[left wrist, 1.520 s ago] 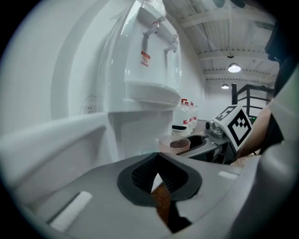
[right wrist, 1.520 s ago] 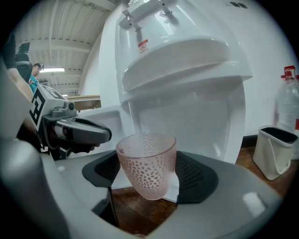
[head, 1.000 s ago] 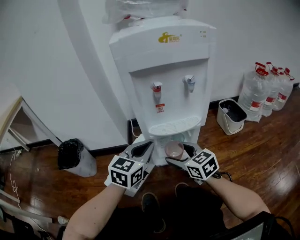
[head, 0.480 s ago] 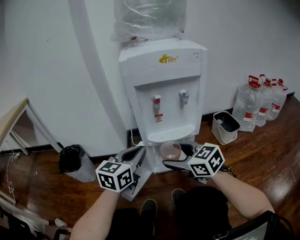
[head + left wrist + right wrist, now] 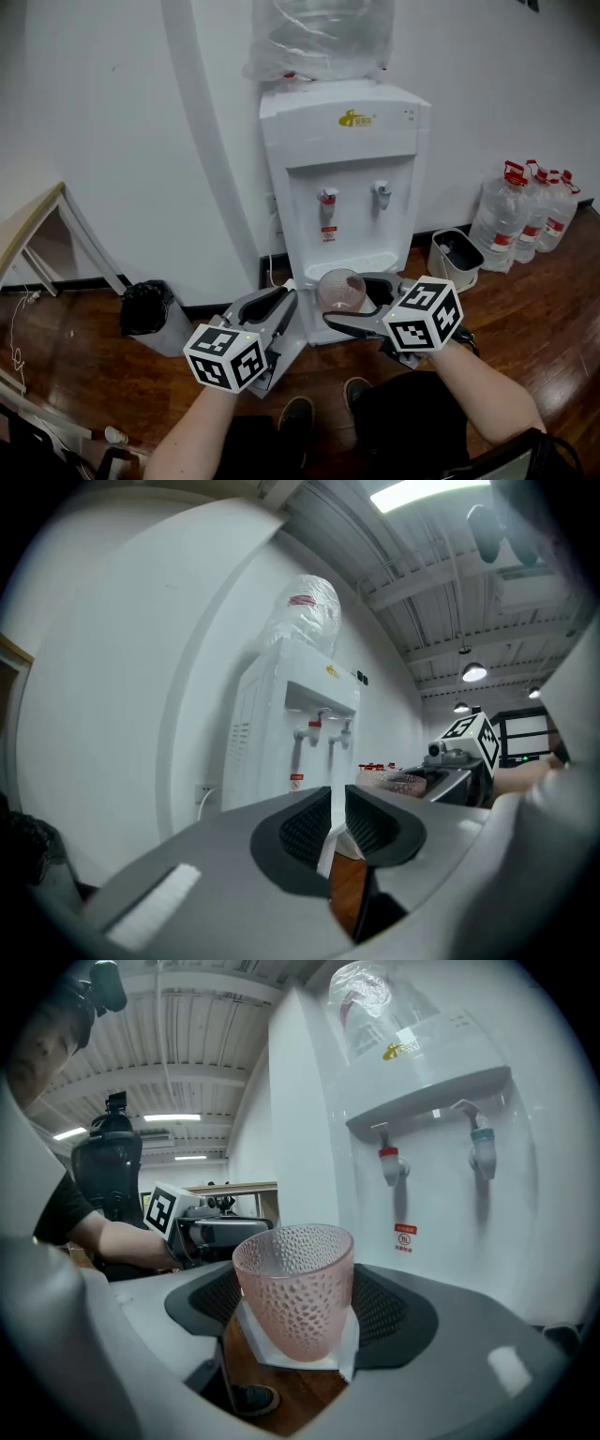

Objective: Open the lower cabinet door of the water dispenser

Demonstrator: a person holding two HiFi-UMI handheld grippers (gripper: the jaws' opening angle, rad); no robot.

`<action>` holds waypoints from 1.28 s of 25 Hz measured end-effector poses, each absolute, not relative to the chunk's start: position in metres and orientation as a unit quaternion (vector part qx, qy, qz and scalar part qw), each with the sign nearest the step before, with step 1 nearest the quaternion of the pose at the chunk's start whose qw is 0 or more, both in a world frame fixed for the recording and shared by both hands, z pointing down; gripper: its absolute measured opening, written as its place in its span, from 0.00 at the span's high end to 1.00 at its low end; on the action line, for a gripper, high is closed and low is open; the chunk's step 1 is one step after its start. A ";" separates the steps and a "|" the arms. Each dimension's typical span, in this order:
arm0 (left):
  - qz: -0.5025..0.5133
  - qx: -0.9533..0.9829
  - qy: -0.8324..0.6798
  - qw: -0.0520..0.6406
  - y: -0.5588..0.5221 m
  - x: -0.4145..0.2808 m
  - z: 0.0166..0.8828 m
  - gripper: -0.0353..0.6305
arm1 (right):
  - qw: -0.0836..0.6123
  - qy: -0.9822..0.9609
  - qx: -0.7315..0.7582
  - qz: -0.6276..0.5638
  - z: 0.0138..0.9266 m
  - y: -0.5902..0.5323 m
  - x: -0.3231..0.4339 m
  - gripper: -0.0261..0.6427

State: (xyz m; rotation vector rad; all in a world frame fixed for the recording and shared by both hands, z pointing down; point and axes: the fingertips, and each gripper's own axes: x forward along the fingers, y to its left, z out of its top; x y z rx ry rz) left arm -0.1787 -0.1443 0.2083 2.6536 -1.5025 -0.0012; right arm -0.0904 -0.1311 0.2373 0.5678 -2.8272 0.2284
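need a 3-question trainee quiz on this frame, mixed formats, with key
1. What is the right gripper shut on?
2. True or false: in the head view, the big water bottles stand left of the dispenser.
3. In the head view, the red tap sits where relative to the blue tap? A) left B) right C) above
Key: 1. pink dimpled cup. 2. False; water bottles stand right of the dispenser. 3. A.
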 end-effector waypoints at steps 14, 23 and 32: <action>-0.017 0.906 -0.421 0.040 -0.141 -0.145 0.210 0.92 | 0.105 -0.967 0.218 0.078 0.246 -0.129 -0.074 0.41; -0.014 0.898 -0.437 0.046 -0.146 -0.148 0.217 0.75 | 0.100 -0.967 0.221 0.075 0.246 -0.129 -0.072 0.41; -0.003 0.898 -0.437 0.051 -0.148 -0.145 0.224 0.75 | 0.092 -0.967 0.223 0.078 0.244 -0.128 -0.070 0.41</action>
